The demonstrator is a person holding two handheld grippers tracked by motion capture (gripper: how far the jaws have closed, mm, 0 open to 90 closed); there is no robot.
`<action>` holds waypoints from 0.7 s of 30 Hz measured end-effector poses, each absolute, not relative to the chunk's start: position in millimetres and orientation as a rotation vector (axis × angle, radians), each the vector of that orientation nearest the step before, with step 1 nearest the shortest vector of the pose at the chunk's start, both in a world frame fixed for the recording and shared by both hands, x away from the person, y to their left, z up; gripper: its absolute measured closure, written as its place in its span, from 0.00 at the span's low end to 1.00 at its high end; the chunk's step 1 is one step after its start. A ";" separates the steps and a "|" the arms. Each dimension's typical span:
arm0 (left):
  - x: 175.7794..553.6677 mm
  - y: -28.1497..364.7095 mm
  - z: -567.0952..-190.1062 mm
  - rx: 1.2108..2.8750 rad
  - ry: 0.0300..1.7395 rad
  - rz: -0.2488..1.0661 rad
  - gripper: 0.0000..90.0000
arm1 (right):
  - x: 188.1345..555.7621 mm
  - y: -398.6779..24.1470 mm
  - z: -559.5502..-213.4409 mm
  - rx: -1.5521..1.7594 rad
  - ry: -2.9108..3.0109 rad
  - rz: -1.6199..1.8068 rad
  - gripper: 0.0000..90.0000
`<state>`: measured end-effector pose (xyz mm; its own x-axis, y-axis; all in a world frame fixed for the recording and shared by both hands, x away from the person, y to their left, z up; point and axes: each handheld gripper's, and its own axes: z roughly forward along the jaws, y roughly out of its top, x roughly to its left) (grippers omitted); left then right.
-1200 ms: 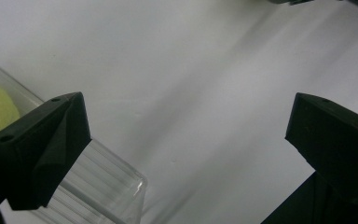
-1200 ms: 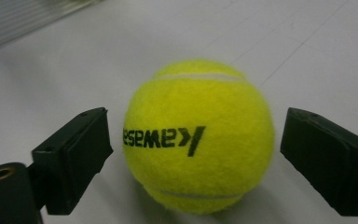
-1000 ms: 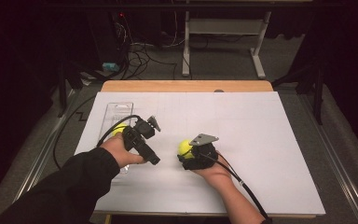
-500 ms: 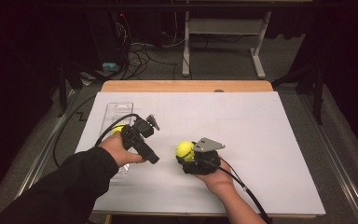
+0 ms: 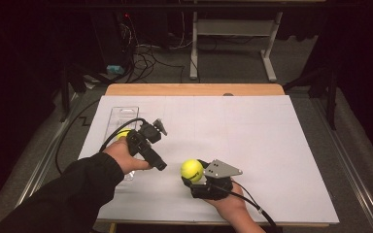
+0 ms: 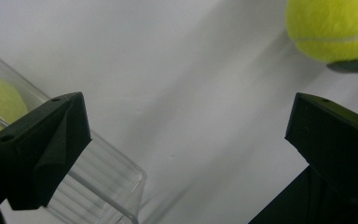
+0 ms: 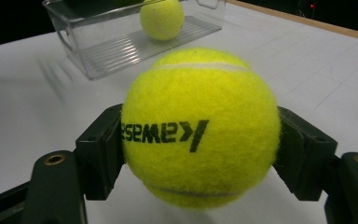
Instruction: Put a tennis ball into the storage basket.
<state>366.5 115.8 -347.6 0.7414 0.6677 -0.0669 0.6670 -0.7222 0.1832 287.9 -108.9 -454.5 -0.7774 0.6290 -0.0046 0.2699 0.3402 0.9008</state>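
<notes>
My right gripper (image 5: 191,174) is shut on a yellow tennis ball (image 5: 192,170) near the table's front edge; in the right gripper view the ball (image 7: 200,126) sits squeezed between both black jaws. A second tennis ball (image 5: 122,134) lies in a clear plastic tray (image 5: 124,112) at the left. My left gripper (image 5: 156,162) hovers beside that tray with its jaws wide open and nothing between them. In the left gripper view (image 6: 186,135), the tray's corner (image 6: 102,186) is at lower left and the held ball (image 6: 331,28) at upper right.
A white sheet (image 5: 272,145) covers the table, with a wooden strip (image 5: 194,89) along the far edge. Cables trail from both grippers. Table legs and wires stand on the dark floor beyond.
My right gripper has drawn back toward the table's front edge with the tennis ball in its jaws. The left gripper has stayed by the tray.
</notes>
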 end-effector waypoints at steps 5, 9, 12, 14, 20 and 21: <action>364.7 107.9 -344.1 2.754 1.045 0.005 0.01 | 285.4 -106.4 -461.7 0.779 2.277 1.404 0.30; 363.3 100.0 -344.0 2.758 1.044 0.005 0.01 | 285.6 -104.1 -462.2 0.783 2.275 1.412 0.30; 362.3 94.6 -343.0 2.769 1.030 -0.003 0.01 | 283.1 -100.8 -460.7 0.750 2.277 1.416 0.30; 361.1 91.6 -341.6 2.762 1.026 -0.009 0.01 | 282.7 -99.3 -460.7 0.745 2.274 1.425 0.30; 357.6 83.3 -337.6 2.751 1.004 -0.036 0.01 | 283.9 -98.1 -461.7 0.750 2.271 1.434 0.30; 357.1 81.4 -337.3 2.748 1.002 -0.036 0.01 | 284.0 -98.0 -461.7 0.751 2.269 1.435 0.31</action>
